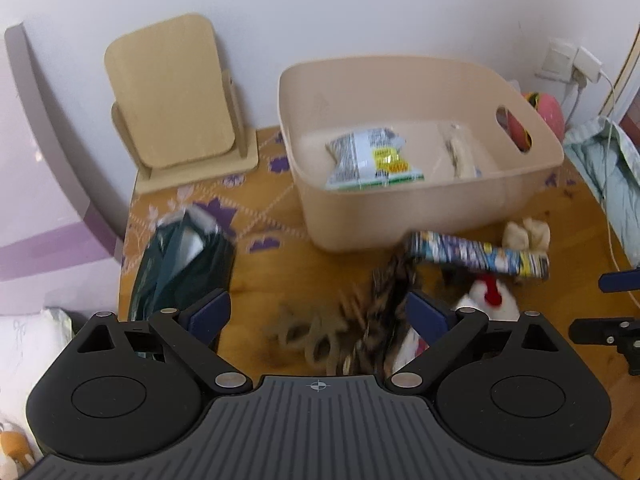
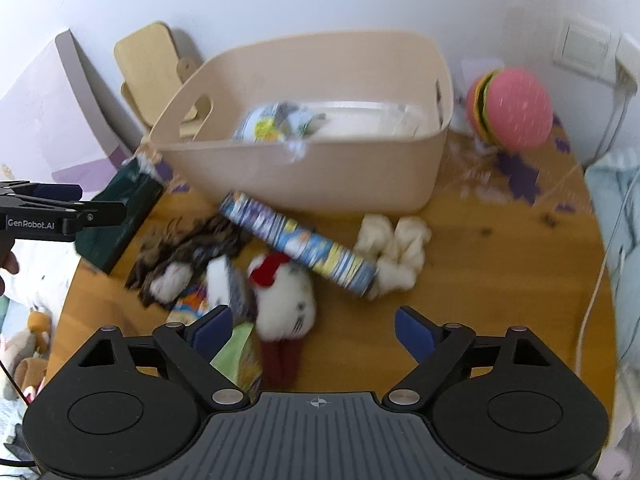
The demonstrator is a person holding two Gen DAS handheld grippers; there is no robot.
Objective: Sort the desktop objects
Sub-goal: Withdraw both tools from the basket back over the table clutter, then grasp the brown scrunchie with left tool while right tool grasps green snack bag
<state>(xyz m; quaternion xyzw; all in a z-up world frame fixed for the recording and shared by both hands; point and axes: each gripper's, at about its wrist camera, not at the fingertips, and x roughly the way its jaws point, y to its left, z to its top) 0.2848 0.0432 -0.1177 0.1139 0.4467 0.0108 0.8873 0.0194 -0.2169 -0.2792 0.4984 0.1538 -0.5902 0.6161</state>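
Left gripper (image 1: 318,314) released, jaws spread wide over blurred brown cut-out pieces (image 1: 316,338) on the orange patterned tabletop (image 1: 276,264); nothing between the pads. Right gripper (image 2: 312,330) likewise released and empty above a white plush toy with a red bow (image 2: 286,300). Beige plastic bin with handle slots (image 1: 400,216) stands at the back of the table holding a printed snack packet (image 1: 372,160); a blue printed tube (image 2: 300,244) lies just in front of it, dark green pouch (image 1: 184,268) to its left.

"genrobot.ai" stands on the left claw (image 2: 60,196).
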